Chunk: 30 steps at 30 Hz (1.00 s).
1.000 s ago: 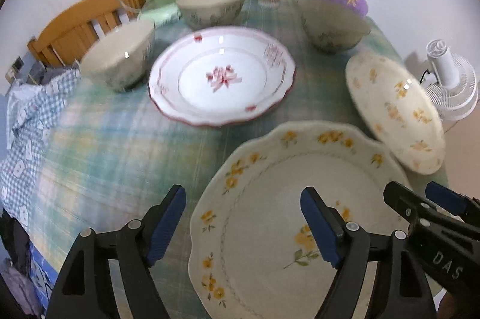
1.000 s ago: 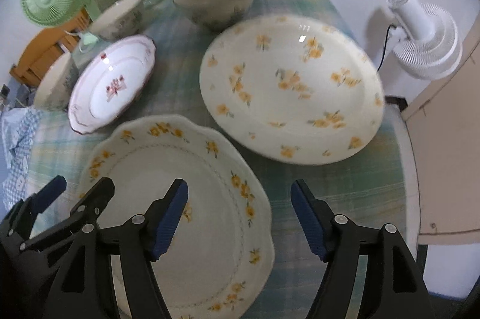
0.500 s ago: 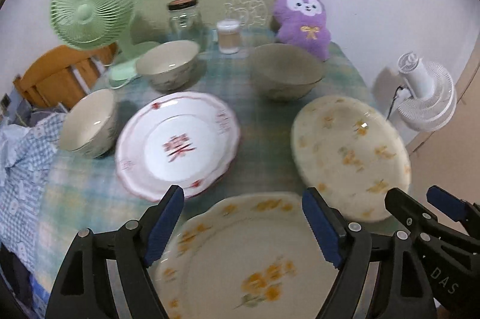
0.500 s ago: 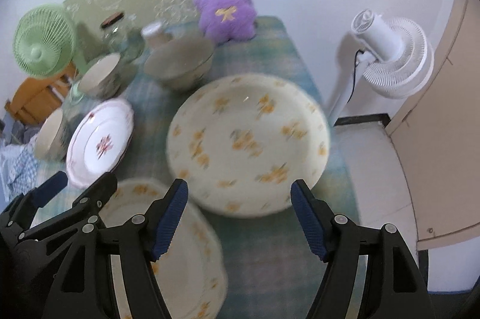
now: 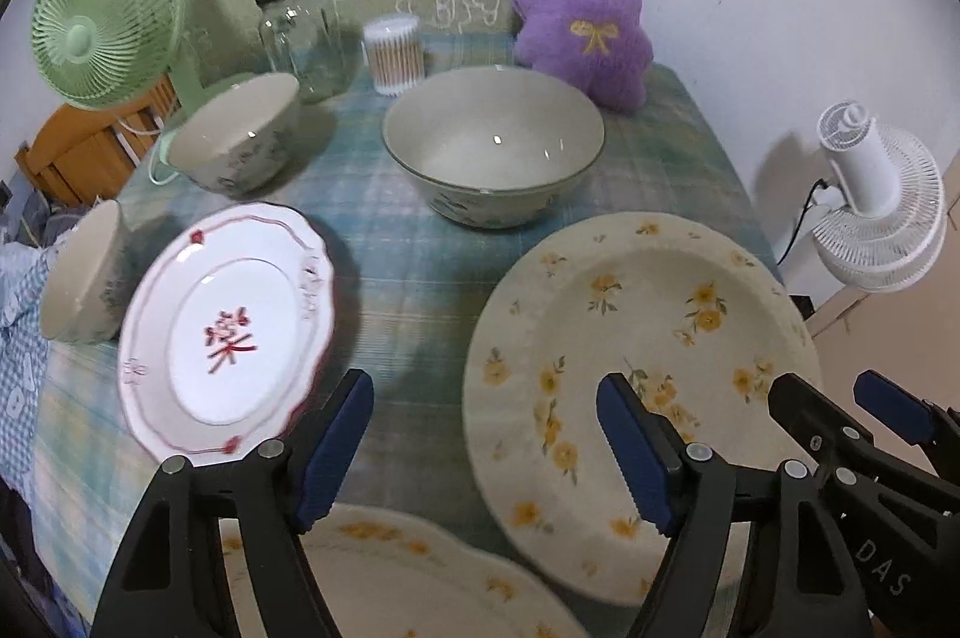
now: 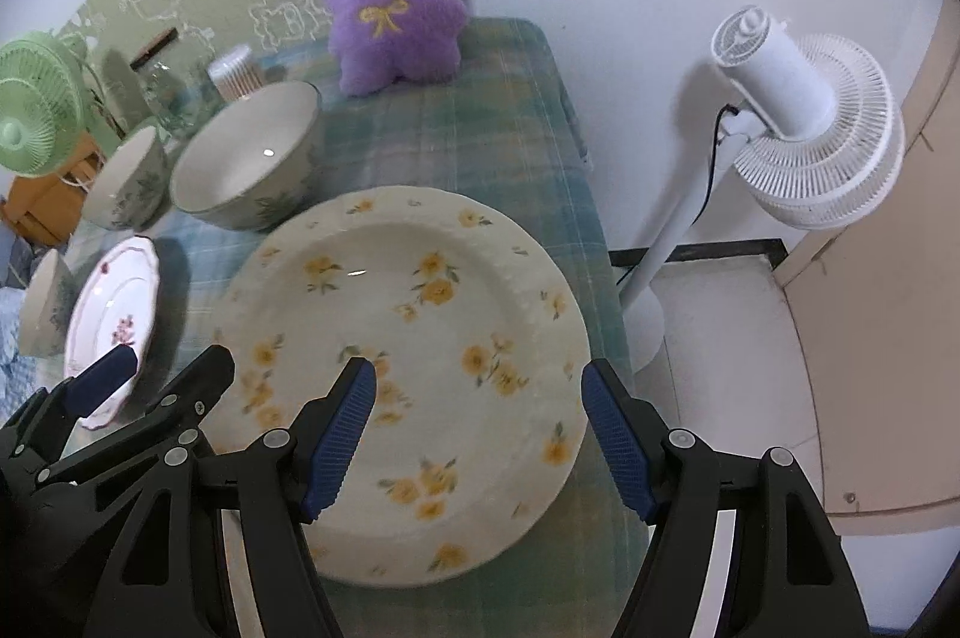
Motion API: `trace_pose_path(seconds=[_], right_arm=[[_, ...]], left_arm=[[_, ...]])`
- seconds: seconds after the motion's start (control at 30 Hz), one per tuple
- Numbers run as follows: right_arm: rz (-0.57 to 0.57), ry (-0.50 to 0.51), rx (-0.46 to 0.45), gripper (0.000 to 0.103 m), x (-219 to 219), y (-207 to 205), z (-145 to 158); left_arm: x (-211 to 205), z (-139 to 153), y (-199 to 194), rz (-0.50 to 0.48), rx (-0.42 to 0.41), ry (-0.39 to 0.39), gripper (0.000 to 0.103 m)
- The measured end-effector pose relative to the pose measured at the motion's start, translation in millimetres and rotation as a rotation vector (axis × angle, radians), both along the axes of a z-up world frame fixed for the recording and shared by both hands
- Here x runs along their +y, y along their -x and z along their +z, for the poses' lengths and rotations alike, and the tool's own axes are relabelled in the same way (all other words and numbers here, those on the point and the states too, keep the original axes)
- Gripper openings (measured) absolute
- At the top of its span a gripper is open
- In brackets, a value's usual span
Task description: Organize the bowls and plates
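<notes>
Reaching for a first plate | left claw [image 5: 483,449] wide apart, holding nothing, over the counter [image 5: 396,242] between the red-trim plate [image 5: 225,326] and the big yellow-flower plate [image 6: 408,374] | right claw [image 6: 477,437] also wide apart, holding nothing, above that plate at the counter's right edge | bowls [image 5: 495,152] wait farther back | next: go down, pinch the rim.

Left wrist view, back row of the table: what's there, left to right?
Green fan → glass jar → cotton swab container → purple plush toy. The white fan stands off the table, farthest right.
</notes>
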State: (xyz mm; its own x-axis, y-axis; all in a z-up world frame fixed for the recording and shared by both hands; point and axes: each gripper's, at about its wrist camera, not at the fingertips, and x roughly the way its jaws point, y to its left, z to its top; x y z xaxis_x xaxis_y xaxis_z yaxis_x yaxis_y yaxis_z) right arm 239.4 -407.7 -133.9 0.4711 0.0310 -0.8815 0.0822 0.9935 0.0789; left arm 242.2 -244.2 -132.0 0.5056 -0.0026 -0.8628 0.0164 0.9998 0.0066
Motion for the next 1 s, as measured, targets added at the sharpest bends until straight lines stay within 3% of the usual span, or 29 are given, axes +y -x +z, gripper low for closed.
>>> trace_pose_path(seconds=[0.27,0.37,0.5,1.0], right_arm=[[0.023,0.025,0.035,0.074,-9,-30,-25],[0.007,0.028,0.054,0.067,-12,-36,-33],[-0.003,0.03,0.088,0.054,-17,-40,-44],[-0.011,0.008,0.11,0.053,-19,-44,-46]], left_arm=[[-13,-23,-18,0.011,0.047,-0.013,0.062],[-17,-30,-23,0.008,0.069,-0.015,0.051],[-18,-33,-25,0.018,0.073,-0.026,0.046],[-24,-38,-24,-0.006,0.068,-0.078,0.049]])
